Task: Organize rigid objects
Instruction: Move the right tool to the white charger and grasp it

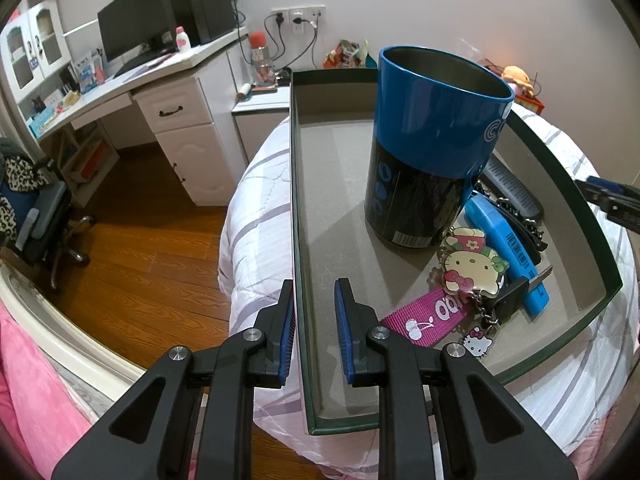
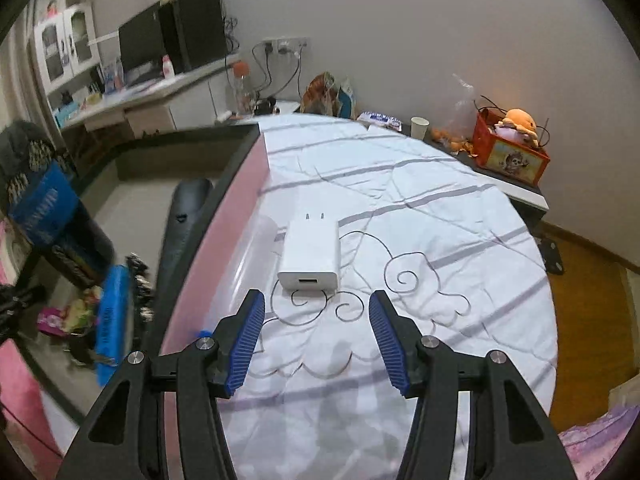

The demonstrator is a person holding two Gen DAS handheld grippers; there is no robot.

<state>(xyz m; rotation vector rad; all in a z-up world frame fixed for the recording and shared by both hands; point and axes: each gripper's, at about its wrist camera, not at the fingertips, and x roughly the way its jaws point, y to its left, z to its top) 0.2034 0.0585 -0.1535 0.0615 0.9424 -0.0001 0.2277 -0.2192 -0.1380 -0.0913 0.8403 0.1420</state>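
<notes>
A: What sits in the tray (image 1: 298,208)?
B: A can (image 1: 432,144) stands mid-tray; keychains (image 1: 472,268) lie before it, a comb (image 1: 514,188) to its right.
A: And the charger (image 2: 310,256)?
B: On the bed (image 2: 420,216), right of the tray, prongs pointing away.

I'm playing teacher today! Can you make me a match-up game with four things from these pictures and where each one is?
Things:
1. white charger
2. blue cup
3. Hello Kitty charm
4. orange plush toy

Places:
A. standing upright in the box
B. in the red crate by the wall
C. lying on the quilt, outside the box
D. lying flat in the box, beside the cup

Pairs: 1-C, 2-A, 3-D, 4-B
</notes>
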